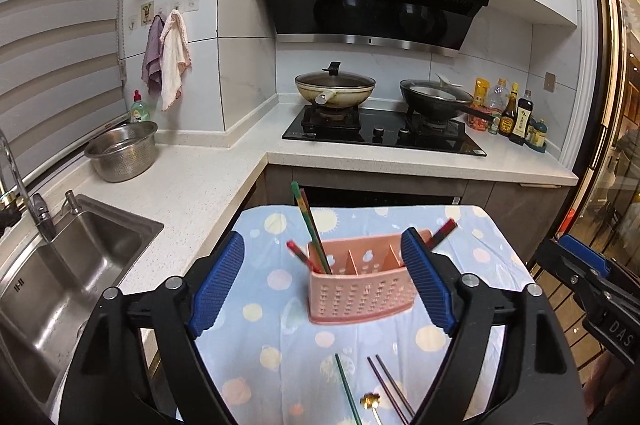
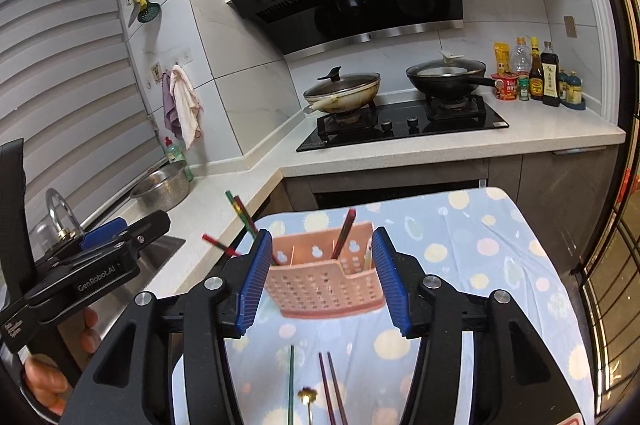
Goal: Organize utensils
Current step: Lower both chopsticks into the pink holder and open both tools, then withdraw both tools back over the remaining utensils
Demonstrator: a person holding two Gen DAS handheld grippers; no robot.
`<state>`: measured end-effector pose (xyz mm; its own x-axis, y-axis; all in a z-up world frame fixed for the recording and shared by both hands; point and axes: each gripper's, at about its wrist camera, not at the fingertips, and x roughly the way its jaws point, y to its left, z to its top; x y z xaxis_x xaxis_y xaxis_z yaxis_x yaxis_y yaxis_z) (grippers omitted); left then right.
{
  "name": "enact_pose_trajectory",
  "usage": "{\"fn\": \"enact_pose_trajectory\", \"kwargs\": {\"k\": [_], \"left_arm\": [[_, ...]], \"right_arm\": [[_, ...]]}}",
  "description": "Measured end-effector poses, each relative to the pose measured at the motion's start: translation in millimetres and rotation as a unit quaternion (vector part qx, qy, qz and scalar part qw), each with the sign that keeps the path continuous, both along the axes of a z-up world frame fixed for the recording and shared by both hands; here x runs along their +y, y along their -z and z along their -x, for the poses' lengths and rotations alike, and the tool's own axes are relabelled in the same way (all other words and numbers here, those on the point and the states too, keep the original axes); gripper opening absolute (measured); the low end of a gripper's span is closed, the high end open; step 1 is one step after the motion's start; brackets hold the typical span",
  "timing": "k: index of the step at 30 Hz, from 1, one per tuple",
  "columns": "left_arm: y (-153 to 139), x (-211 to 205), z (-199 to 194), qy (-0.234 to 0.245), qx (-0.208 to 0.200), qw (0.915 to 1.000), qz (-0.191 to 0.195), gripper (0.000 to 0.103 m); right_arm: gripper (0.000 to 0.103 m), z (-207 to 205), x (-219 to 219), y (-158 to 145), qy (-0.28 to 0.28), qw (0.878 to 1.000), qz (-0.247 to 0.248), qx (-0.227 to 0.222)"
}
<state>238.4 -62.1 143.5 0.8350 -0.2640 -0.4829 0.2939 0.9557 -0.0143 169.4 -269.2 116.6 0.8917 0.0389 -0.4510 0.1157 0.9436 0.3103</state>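
Observation:
A pink perforated utensil holder (image 1: pixel 356 289) (image 2: pixel 320 285) stands on a blue dotted cloth (image 1: pixel 272 325). Green and red chopsticks (image 1: pixel 310 225) (image 2: pixel 240 213) lean out of its left compartment. A dark red chopstick (image 1: pixel 444 231) (image 2: pixel 346 229) sticks out of the right one. Nearer to me on the cloth lie a green chopstick (image 1: pixel 346 385) (image 2: pixel 291 381), a dark purple pair (image 1: pixel 388 389) (image 2: pixel 332 385) and a gold utensil head (image 1: pixel 370 401) (image 2: pixel 307 395). My left gripper (image 1: pixel 324 257) (image 2: pixel 140 229) and my right gripper (image 2: pixel 322 245) (image 1: pixel 560 253) are both open in front of the holder, holding nothing.
To the left is a steel sink (image 1: pixel 80 265) with a tap, and a metal colander (image 1: pixel 122 151) on the worktop. Behind the cloth-covered table a hob (image 1: pixel 380 135) carries two lidded pans, with sauce bottles (image 1: pixel 516 117) at its right.

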Motion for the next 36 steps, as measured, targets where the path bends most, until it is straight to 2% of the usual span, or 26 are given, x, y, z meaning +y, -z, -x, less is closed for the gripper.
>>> {"fn": "enact_pose_trajectory", "kwargs": {"k": [2, 14, 25, 31, 36], "left_arm": [[5, 2, 14, -0.002, 0.0, 1.0, -0.002, 0.085], [55, 10, 78, 0.006, 0.046, 0.9986, -0.025, 0.089], [138, 18, 120, -0.001, 0.132, 0.9904, -0.043, 0.089], [183, 14, 137, 0.004, 0.171, 0.9837, -0.057, 0.089], [210, 5, 143, 0.013, 0.193, 0.9791, -0.063, 0.089]], "right_arm": [[0.051, 15, 2, 6, 0.001, 1.0, -0.002, 0.006], [0.051, 92, 15, 67, 0.006, 0.997, 0.029, 0.067], [0.051, 136, 28, 157, -0.009, 0.987, 0.021, 0.162], [0.051, 149, 36, 187, -0.017, 0.982, 0.013, 0.19], [0.051, 154, 37, 200, -0.019, 0.978, 0.015, 0.205]]}}
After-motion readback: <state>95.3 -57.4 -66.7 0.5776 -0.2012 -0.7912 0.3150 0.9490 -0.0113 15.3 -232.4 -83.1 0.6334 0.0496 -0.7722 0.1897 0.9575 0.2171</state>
